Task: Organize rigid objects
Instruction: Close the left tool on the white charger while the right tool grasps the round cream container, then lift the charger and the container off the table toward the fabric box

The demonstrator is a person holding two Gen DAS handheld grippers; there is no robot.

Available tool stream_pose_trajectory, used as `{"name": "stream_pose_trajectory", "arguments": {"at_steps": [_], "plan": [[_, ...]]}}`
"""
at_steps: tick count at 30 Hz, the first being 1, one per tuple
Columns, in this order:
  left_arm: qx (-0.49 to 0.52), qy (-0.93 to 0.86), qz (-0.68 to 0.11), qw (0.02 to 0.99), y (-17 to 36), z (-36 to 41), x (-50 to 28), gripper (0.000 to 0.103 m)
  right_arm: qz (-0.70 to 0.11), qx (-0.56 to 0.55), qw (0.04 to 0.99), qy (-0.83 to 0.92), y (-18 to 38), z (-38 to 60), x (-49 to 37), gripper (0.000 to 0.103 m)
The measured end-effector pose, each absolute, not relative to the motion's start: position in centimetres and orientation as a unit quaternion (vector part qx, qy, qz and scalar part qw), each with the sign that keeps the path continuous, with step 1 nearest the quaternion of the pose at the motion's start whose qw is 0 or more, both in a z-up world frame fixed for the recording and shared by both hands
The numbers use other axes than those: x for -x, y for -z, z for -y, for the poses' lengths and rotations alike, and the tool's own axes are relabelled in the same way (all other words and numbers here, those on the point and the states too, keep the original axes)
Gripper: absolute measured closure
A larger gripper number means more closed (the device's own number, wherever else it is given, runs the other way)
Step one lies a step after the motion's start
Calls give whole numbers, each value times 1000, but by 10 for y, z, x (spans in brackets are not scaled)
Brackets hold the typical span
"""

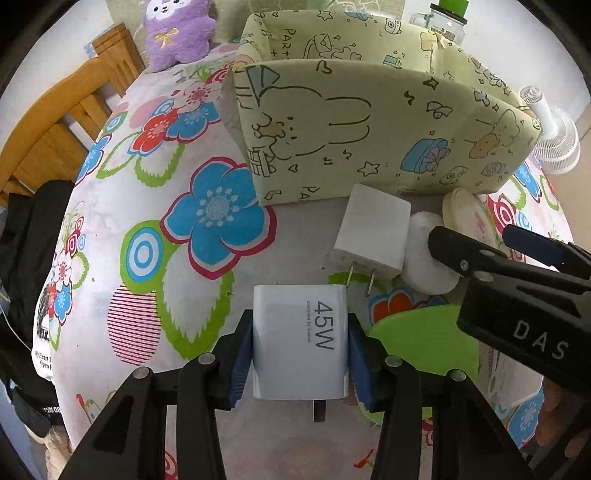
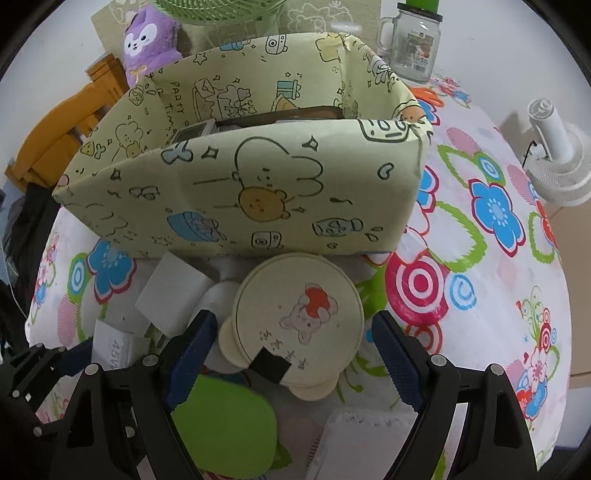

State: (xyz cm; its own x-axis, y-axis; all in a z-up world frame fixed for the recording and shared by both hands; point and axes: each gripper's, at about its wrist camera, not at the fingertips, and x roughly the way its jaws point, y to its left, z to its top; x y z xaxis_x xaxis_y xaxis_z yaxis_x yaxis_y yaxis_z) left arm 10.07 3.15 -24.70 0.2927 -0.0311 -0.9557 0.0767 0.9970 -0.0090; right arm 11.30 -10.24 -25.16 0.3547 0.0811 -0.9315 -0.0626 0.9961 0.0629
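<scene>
My left gripper (image 1: 300,356) is shut on a white 45W charger (image 1: 300,343), its blue pads pressed to both sides. A smaller white plug adapter (image 1: 373,230) lies just beyond, beside a white round item (image 1: 430,258). The pale green cartoon-print storage box (image 1: 369,122) stands behind them. In the right wrist view my right gripper (image 2: 291,360) is open, its fingers either side of a cream bear-shaped round case (image 2: 299,317) without touching it. A green flat object (image 2: 225,428) lies below the left finger. The same box (image 2: 236,192) holds several items.
A purple plush toy (image 1: 177,33) and a wooden chair (image 1: 55,129) are at the back left. A glass mug (image 2: 410,48) stands behind the box. A white fan (image 2: 557,158) is at the right. The flowered tablecloth (image 2: 491,258) covers the table.
</scene>
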Motion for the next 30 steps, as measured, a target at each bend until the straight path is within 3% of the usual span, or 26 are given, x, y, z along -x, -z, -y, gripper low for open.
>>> {"name": "stream_pose_trajectory", "arguments": {"at_steps": [13,16,30], "plan": [[-18,16,-593,805,242,-28,-109,55,-584,-76,806,-63,263,124,-131,15],[-21,10,-594,804,242,-26,-111,55,-587,-74,803,-77,262,125,-132,20],[-17,-5,-591,807,235,-20,-99,55,-595,-26,799,-89,255,109,-120,21]]}}
